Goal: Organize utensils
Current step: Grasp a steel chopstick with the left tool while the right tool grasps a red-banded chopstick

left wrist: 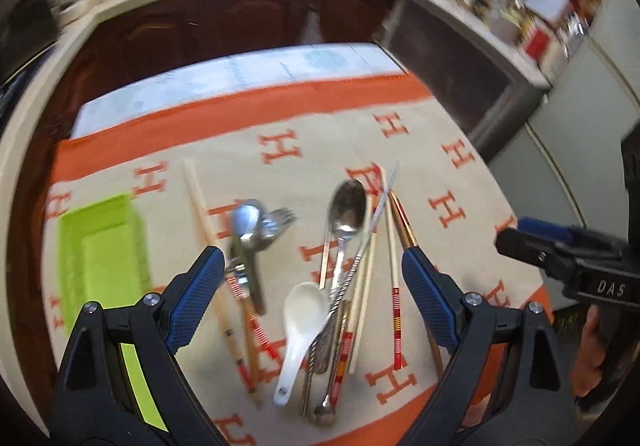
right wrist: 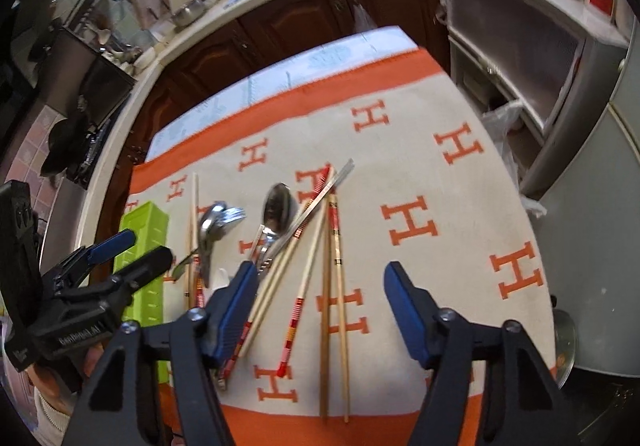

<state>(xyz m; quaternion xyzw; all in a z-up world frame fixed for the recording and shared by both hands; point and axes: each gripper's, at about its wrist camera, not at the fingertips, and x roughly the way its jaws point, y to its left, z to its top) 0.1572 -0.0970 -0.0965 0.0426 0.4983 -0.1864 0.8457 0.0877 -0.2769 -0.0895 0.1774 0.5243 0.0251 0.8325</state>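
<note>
A heap of utensils lies on the cream and orange cloth [left wrist: 460, 181]. It holds a large metal spoon [left wrist: 347, 205], a smaller spoon lying over a fork [left wrist: 250, 224], a white ceramic spoon [left wrist: 301, 322] and several wooden and red-banded chopsticks [left wrist: 394, 310]. My left gripper [left wrist: 312, 266] hovers open above the heap, holding nothing. In the right wrist view my right gripper [right wrist: 320, 278] is open and empty over the chopsticks [right wrist: 334, 310], with the large spoon [right wrist: 279, 205] ahead. A lime green tray [left wrist: 100, 258] sits at the cloth's left.
The green tray [right wrist: 146, 221] lies beside my left gripper [right wrist: 136, 250]. My right gripper [left wrist: 520, 234] shows at the right edge of the left wrist view. Dark wooden cabinets [right wrist: 288, 17] and a cluttered counter curve behind the table. A grey appliance [right wrist: 592, 230] stands to the right.
</note>
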